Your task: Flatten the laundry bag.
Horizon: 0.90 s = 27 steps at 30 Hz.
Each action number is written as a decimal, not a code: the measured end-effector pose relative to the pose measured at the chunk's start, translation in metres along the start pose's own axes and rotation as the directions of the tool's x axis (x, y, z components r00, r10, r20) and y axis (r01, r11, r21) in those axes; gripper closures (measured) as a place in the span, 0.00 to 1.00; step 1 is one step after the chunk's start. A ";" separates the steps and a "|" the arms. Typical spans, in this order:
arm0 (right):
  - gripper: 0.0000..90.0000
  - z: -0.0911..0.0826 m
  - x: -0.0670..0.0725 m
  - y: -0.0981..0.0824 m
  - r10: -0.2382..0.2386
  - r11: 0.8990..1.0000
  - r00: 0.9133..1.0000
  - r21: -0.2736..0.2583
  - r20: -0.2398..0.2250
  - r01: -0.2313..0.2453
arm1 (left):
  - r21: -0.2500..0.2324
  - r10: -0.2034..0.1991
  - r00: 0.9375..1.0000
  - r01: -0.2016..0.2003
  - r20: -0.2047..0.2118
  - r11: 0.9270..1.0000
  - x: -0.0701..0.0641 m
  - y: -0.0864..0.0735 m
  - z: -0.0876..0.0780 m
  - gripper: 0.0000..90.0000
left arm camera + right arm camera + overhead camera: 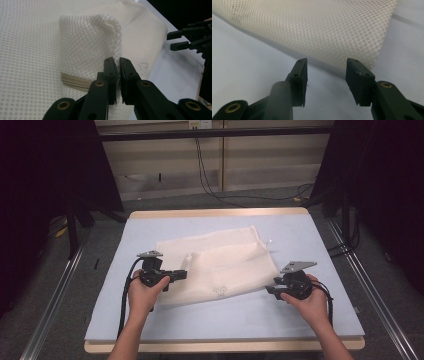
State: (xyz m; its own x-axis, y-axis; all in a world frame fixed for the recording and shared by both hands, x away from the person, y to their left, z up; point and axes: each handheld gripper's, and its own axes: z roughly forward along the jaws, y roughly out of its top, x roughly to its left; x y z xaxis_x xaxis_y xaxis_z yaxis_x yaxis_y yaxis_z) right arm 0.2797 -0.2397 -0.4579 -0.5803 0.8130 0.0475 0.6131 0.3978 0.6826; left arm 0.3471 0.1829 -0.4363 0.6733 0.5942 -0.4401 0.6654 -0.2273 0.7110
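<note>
Your left gripper (117, 65) is clenched on a lifted fold of the cream mesh bag (220, 265), which lies mid-desk (300, 320). Your right gripper (325, 72) rests released just beside the bag's right corner, near the desk's right edge.

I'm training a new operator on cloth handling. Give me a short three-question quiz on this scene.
1. True or false: the left claw is shut on a fold of the mesh bag.
2. The right claw is: A) pinching the bag, B) open just short of the bag's corner, C) holding a zipper.
3. What colour is the table cover under the bag?

Key: 1 true; 2 B; 3 light blue.
</note>
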 end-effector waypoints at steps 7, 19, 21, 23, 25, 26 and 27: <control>0.69 0.004 0.002 0.000 0.005 1.000 1.000 -0.005 -0.001 -0.005 | 0.021 0.029 0.999 -0.029 0.027 0.999 -0.014 -0.003 0.007 0.94; 0.76 -0.002 0.007 0.003 0.018 1.000 1.000 -0.016 0.026 -0.017 | 0.073 0.091 0.995 -0.093 0.034 0.993 -0.031 -0.025 0.010 0.94; 0.74 -0.001 0.010 0.004 0.010 1.000 1.000 -0.021 0.014 -0.010 | 0.070 0.087 0.995 -0.090 0.048 0.993 -0.032 -0.030 0.011 0.94; 0.72 0.001 0.013 0.006 0.004 1.000 1.000 -0.020 0.011 -0.003 | 0.086 0.085 0.995 -0.089 0.051 0.992 -0.032 -0.033 0.014 0.94; 0.72 0.003 0.016 0.007 -0.002 1.000 1.000 -0.024 0.005 0.002 | 0.092 0.082 0.995 -0.087 0.055 0.992 -0.033 -0.035 0.018 0.94; 0.72 0.003 0.016 0.007 -0.002 1.000 1.000 -0.024 0.005 0.002 | 0.092 0.082 0.995 -0.087 0.055 0.992 -0.033 -0.035 0.018 0.94; 0.71 0.004 0.018 0.009 -0.012 0.999 1.000 -0.031 0.000 0.012 | 0.100 0.090 0.994 -0.096 0.061 0.990 -0.034 -0.036 0.020 0.94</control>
State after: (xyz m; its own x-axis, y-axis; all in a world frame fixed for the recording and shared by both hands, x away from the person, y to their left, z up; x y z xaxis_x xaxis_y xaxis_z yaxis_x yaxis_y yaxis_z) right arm 0.2769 -0.2197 -0.4537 -0.5877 0.8081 0.0389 0.5892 0.3946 0.7051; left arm 0.3063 0.1555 -0.4583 0.7489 0.5233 -0.4067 0.6266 -0.3593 0.6916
